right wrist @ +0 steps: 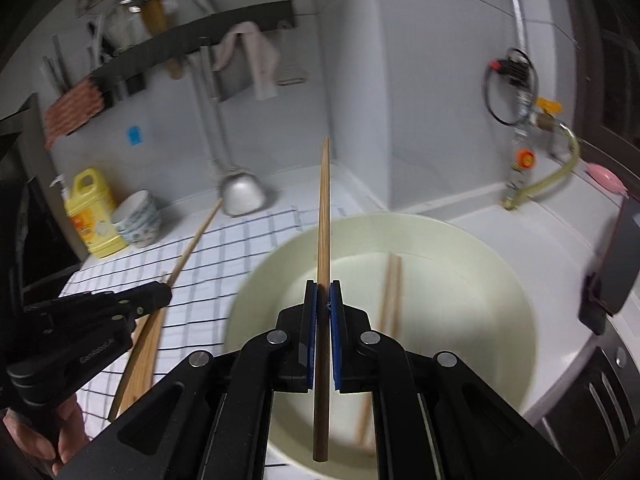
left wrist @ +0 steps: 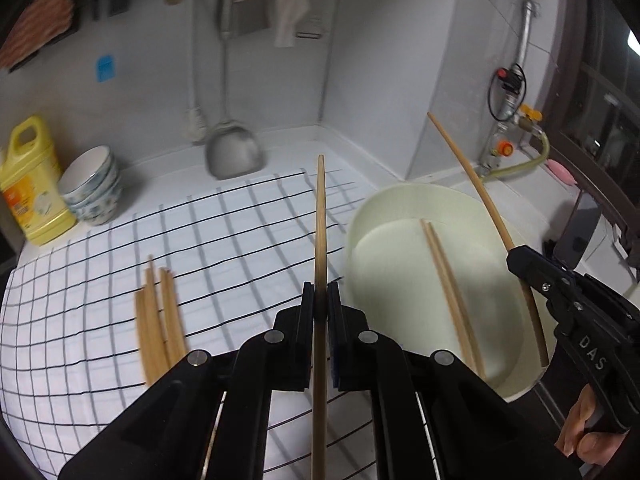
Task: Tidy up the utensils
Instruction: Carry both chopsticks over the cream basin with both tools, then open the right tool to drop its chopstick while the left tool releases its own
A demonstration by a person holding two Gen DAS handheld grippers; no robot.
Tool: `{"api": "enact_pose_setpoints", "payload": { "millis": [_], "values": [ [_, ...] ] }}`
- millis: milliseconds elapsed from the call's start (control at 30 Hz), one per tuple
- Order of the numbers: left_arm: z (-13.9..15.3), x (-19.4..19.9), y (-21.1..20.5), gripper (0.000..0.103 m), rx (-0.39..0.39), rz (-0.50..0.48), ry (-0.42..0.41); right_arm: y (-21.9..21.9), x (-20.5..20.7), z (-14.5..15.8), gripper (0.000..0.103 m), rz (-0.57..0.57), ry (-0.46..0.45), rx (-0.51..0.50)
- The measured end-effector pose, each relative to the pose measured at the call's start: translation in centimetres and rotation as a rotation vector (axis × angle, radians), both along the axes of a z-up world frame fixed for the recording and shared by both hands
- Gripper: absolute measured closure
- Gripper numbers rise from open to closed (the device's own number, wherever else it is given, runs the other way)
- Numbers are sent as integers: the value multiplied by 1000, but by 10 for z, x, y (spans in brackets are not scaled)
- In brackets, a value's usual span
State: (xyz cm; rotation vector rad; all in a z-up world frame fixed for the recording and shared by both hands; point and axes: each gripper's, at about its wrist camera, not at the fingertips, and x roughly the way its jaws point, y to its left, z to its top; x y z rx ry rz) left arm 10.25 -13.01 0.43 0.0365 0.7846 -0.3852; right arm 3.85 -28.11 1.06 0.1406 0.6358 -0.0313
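Between my left gripper's (left wrist: pixel 320 300) pads I am clenching one wooden chopstick (left wrist: pixel 320 216), which is pointing straight ahead over the checked cloth (left wrist: pixel 120 248) on the worktop (left wrist: pixel 352 148). Left of that gripper, a few loose chopsticks (left wrist: pixel 158 320) are lying on the cloth. Just right of it, a cream basin (left wrist: pixel 400 216) is sitting with a chopstick pair (left wrist: pixel 448 284) resting inside. Further right, my right gripper (left wrist: pixel 516 258) is showing from the side, gripping a second chopstick (left wrist: pixel 480 196) above the basin, with my right hand (left wrist: pixel 584 428) on its handle. Far ahead to the left, stacked bowls (left wrist: pixel 94 184) are standing beside a yellow bottle (left wrist: pixel 32 180).

Seen from the right wrist, my right gripper (right wrist: pixel 323 300) is holding its chopstick (right wrist: pixel 323 216) tight between the blue pads, directly over the basin (right wrist: pixel 492 256). The pair (right wrist: pixel 390 292) is lying in the basin just right of the gripper. Left of it, my left gripper (right wrist: pixel 162 294) is pinching its chopstick (right wrist: pixel 196 236), which is slanting over the cloth (right wrist: pixel 224 256), and my left hand (right wrist: pixel 60 436) is gripping the handle. Below that gripper, the loose chopsticks (right wrist: pixel 140 360) are lying on the cloth.
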Motion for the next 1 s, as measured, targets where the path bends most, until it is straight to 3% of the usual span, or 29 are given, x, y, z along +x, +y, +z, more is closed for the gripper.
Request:
{"api": "enact_pose_setpoints", "payload": {
  "millis": [167, 367, 1000],
  "values": [
    [-4, 6, -44, 96, 17, -49, 4, -37, 4, -18, 97, -73, 61, 41],
    [-16, 13, -77, 96, 54, -75, 23, -53, 9, -34, 97, -106, 114, 51],
    [-33, 28, -90, 95, 92, -67, 66, -58, 16, -46, 96, -131, 175, 63]
  ]
}}
